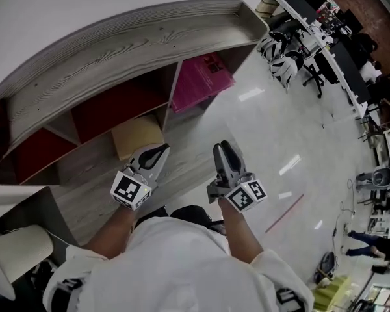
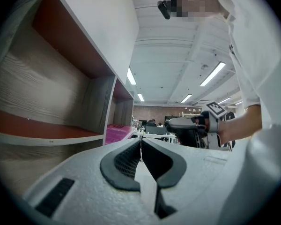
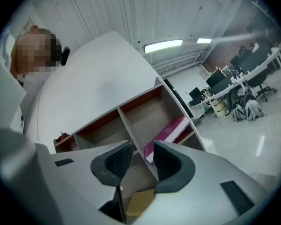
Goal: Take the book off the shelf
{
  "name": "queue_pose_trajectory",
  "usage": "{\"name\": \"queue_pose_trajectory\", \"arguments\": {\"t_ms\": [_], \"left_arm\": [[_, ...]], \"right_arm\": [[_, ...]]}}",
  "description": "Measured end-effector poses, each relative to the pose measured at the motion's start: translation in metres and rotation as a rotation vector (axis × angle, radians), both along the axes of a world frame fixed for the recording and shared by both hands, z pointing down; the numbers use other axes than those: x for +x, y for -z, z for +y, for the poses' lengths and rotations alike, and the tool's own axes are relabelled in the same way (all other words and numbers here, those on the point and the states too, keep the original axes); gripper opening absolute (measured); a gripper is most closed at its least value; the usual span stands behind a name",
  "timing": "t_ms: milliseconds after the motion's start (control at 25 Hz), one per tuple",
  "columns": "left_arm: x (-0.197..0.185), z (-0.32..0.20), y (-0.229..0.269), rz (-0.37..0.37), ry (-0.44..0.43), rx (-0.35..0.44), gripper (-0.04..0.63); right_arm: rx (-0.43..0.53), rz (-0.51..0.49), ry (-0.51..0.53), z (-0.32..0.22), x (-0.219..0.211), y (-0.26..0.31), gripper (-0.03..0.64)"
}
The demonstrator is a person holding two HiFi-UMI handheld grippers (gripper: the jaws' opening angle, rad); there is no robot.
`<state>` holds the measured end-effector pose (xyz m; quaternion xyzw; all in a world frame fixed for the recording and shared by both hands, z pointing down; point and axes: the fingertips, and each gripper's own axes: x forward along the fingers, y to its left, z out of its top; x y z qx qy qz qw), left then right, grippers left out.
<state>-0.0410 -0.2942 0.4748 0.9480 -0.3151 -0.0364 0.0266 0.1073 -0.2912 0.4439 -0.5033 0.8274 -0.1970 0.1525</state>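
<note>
Looking down in the head view: wood-grain shelf (image 1: pixel 136 38) with red-backed compartments, pink book (image 1: pixel 200 80) leaning tilted in the rightmost one, tan object (image 1: pixel 138 135) in a compartment further left. Left gripper (image 1: pixel 153 155) and right gripper (image 1: pixel 226 149) are side by side in front of the shelf, both well apart from the book. Left gripper view: left gripper (image 2: pixel 140 145) jaws clenched together, nothing between them; book (image 2: pixel 118 132) sits far off on the shelf (image 2: pixel 61 135), right gripper (image 2: pixel 187 128) alongside. Right gripper view: right gripper (image 3: pixel 143 151) jaws released, gap empty; book (image 3: pixel 171 129) shows beyond the gap, untouched in its compartment.
</note>
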Motion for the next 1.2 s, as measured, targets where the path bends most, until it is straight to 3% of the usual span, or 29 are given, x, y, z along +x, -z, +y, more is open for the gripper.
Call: {"name": "queue_pose_trajectory", "arguments": {"t_ms": [120, 400, 680, 880, 1200], "left_arm": [[-0.002, -0.001, 0.001, -0.011, 0.020, 0.007, 0.020], [0.006, -0.007, 0.005, -0.070, 0.057, 0.036, 0.020], [0.031, -0.021, -0.011, -0.102, 0.099, -0.006, 0.020], [0.038, -0.035, -0.016, -0.081, 0.137, -0.041, 0.020], [0.045, -0.050, -0.019, -0.063, 0.163, -0.066, 0.020]], "right_arm": [[-0.028, -0.138, 0.019, -0.020, 0.002, 0.002, 0.117], [-0.060, -0.266, 0.059, -0.072, 0.017, -0.001, 0.181], [-0.122, -0.406, 0.085, -0.127, 0.046, -0.022, 0.215], [-0.176, -0.505, 0.092, -0.162, 0.057, -0.041, 0.235], [-0.232, -0.543, 0.128, -0.198, 0.048, -0.056, 0.255]]}}
